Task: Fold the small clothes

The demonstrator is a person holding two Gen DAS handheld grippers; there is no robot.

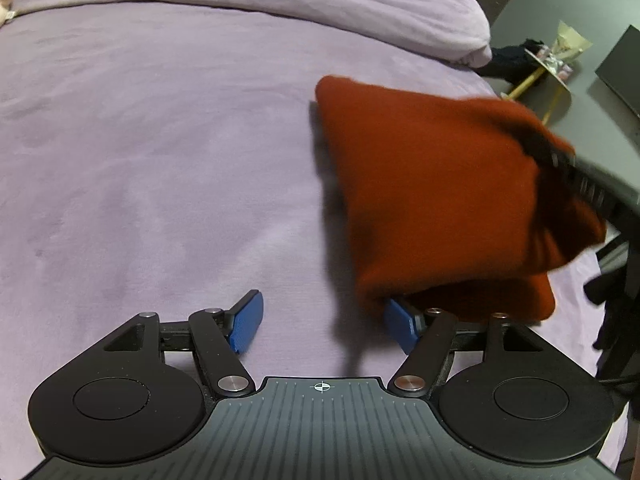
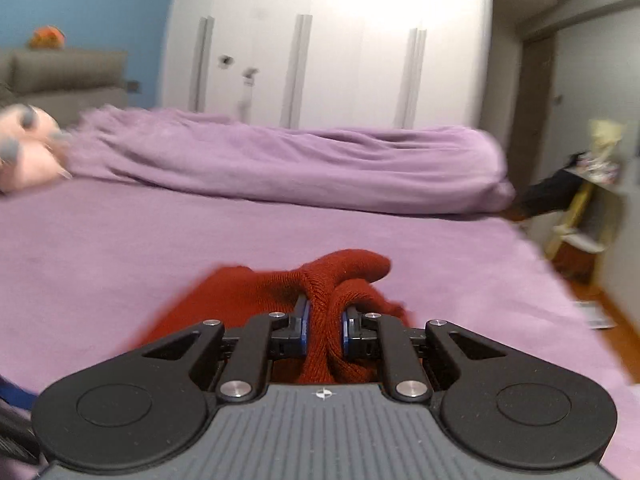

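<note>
Red knitted garment [image 2: 320, 300]: small, rust-red, ribbed knit; bunched fold pinched between the blue pads [image 2: 306, 326] of the right gripper [image 2: 325, 326], jaws drawn close on the cloth. Remainder of fabric spread down and to the left of the jaws over the purple bed sheet [image 2: 120, 232]. In the left wrist view, same garment [image 1: 432, 184] raised off the sheet at the right, hanging in a slanted sheet, shadow cast on the bed below; lower hem touching or just over the right-hand pad of the left gripper, contact not clear.

Left gripper [image 1: 324, 324]: jaws spread wide, nothing between the blue pads [image 1: 246, 322]; hovering over bare sheet, left of the garment.

Right gripper body in left wrist view: dark, blurred, partly wrapped in cloth at the right edge.

Purple duvet [image 2: 300, 164]: rumpled, heaped across the far side of the bed.

Pink soft toy [image 2: 24, 148]: far left, beside the duvet.

White wardrobe [image 2: 340, 40]: behind the bed, long vertical handles.

Small wooden side table [image 1: 548, 68]: right of the bed, on the floor, bearing small items too blurred to name.
</note>
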